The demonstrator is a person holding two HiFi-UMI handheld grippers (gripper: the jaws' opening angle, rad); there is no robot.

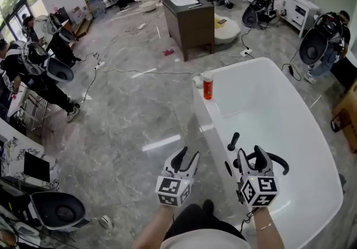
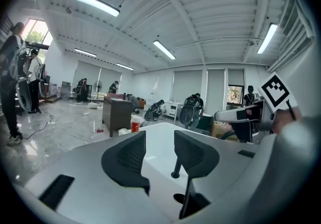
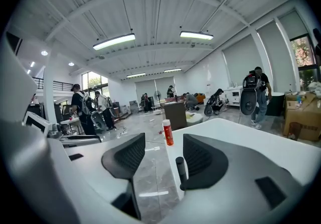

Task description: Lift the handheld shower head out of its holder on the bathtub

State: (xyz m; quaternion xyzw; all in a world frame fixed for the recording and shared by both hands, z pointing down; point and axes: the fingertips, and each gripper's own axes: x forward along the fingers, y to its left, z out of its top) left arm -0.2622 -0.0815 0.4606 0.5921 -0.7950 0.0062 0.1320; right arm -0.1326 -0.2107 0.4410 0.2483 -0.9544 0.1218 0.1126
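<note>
Left gripper [image 1: 184, 159] and right gripper [image 1: 250, 157] both have jaws apart, nothing in them. Shower head [image 1: 233, 141] stands on the bathtub [image 1: 268, 103] rim, just ahead of the right one.

Clearance about the two hand-held grippers, head view, twelve o'clock taken up the frame. The left hand-held gripper [image 1: 187, 159], jaws apart with nothing between them, hangs over bare grey floor [image 1: 128, 125], which lies free from eight to twelve o'clock. At its two o'clock the white bathtub rim [image 1: 205, 125] rises as a barrier. The black shower head [image 1: 233, 141] stands upright on that rim, near the eleven o'clock of the right hand-held gripper [image 1: 251, 157], whose jaws also gape empty. A black curved spout [image 1: 277, 162] sits just beside it at three o'clock. A red bottle [image 1: 207, 86] stands on the rim farther off at eleven; the basin at one o'clock is unobstructed.
</note>
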